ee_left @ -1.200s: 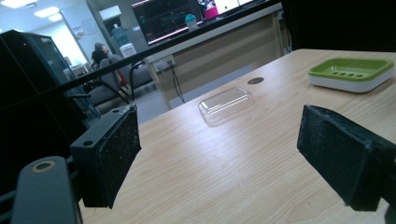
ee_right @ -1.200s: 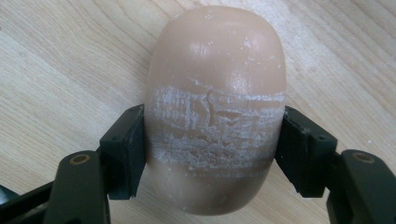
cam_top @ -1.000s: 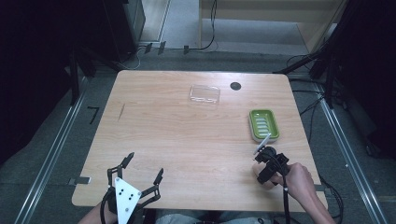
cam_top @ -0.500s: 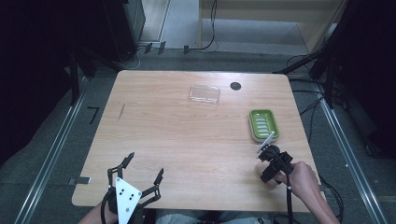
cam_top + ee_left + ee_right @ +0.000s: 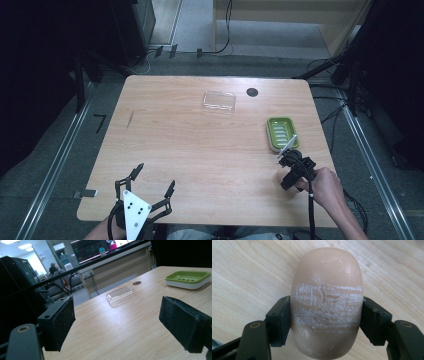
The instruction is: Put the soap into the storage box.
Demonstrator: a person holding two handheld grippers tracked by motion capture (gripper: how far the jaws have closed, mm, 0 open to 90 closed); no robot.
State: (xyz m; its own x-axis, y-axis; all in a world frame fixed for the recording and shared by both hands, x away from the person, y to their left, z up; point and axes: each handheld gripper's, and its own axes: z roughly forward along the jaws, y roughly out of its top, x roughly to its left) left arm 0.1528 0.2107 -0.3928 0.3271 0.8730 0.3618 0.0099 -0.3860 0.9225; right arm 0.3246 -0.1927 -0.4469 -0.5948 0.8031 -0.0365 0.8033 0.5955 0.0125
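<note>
Right claw (image 5: 325, 322) pinching scuffed soap bar (image 5: 326, 302), close up; left claw (image 5: 145, 189) spread, from above.

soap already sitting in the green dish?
No: the bar of soap is clamped between the right claw's pads over bare table, and the green soap dish holds nothing.

Black two-jaw tongs (image 5: 145, 191), white three-cornered dotted plate (image 5: 135, 208), brass-coloured screws, trailing black cable (image 5: 311, 215)

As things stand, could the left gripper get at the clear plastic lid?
Probably yes: the left gripper is open and holds nothing, and bare table lies between it and the clear plastic lid.
</note>
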